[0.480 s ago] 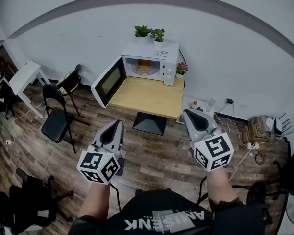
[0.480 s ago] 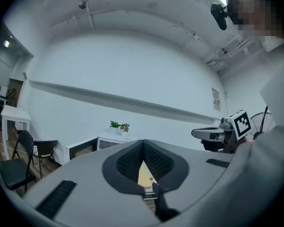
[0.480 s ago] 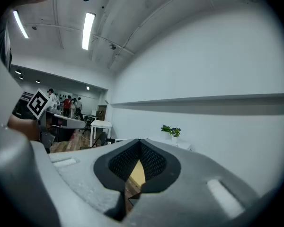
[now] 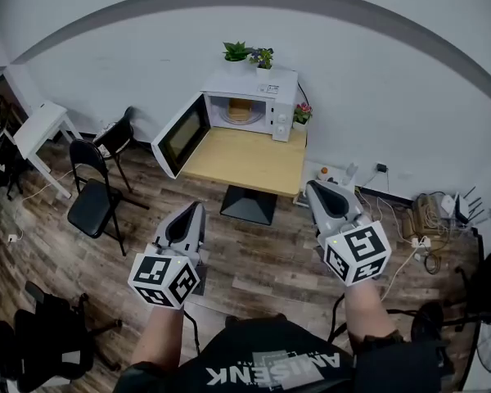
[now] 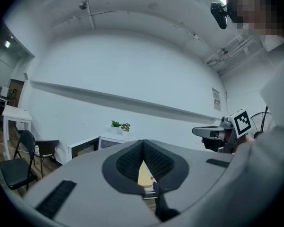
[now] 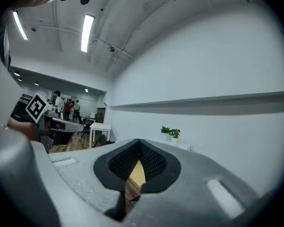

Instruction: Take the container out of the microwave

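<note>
A white microwave stands at the back of a wooden table against the wall, its door swung wide open to the left. Inside sits a light brown container. Both grippers are held level over the wood floor, well short of the table. My left gripper is shut and empty; my right gripper is shut and empty too. In the left gripper view the closed jaws point at the table and microwave. The right gripper view shows shut jaws as well.
Two potted plants top the microwave and a small flower pot stands beside it. Black folding chairs and a white table are at the left. Cables and power strips lie on the floor at right.
</note>
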Available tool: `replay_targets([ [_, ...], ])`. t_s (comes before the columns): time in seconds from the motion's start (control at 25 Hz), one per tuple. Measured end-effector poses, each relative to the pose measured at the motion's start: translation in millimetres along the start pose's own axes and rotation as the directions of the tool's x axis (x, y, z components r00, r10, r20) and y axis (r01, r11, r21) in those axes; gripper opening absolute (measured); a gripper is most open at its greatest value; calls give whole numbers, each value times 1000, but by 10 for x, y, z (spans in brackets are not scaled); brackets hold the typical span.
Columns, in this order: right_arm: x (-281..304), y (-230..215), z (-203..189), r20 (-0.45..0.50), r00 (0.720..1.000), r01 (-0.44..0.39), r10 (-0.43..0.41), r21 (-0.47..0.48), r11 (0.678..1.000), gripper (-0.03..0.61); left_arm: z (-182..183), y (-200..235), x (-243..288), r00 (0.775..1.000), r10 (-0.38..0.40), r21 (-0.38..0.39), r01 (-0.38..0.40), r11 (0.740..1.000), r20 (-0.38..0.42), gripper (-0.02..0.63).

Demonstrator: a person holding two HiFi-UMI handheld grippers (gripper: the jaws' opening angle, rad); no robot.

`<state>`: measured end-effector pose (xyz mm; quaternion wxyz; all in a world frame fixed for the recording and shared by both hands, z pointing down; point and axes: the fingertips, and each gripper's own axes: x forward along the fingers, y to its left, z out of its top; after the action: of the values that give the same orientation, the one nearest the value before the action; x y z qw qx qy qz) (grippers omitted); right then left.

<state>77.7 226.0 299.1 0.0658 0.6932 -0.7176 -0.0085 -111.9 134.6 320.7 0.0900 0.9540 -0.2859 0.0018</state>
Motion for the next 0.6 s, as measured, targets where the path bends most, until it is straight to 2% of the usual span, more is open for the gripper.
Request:
replay_targets([
  [0.48, 164, 334, -28, -19, 1000, -9, 9, -7, 1000, 6, -25, 292, -168, 1000, -8, 36, 8, 999, 7, 2],
  [0.6, 224, 438, 4, -11, 1000, 1, -1, -11, 1000, 6, 8, 429, -243, 1000, -17, -50, 18, 999, 23, 2],
])
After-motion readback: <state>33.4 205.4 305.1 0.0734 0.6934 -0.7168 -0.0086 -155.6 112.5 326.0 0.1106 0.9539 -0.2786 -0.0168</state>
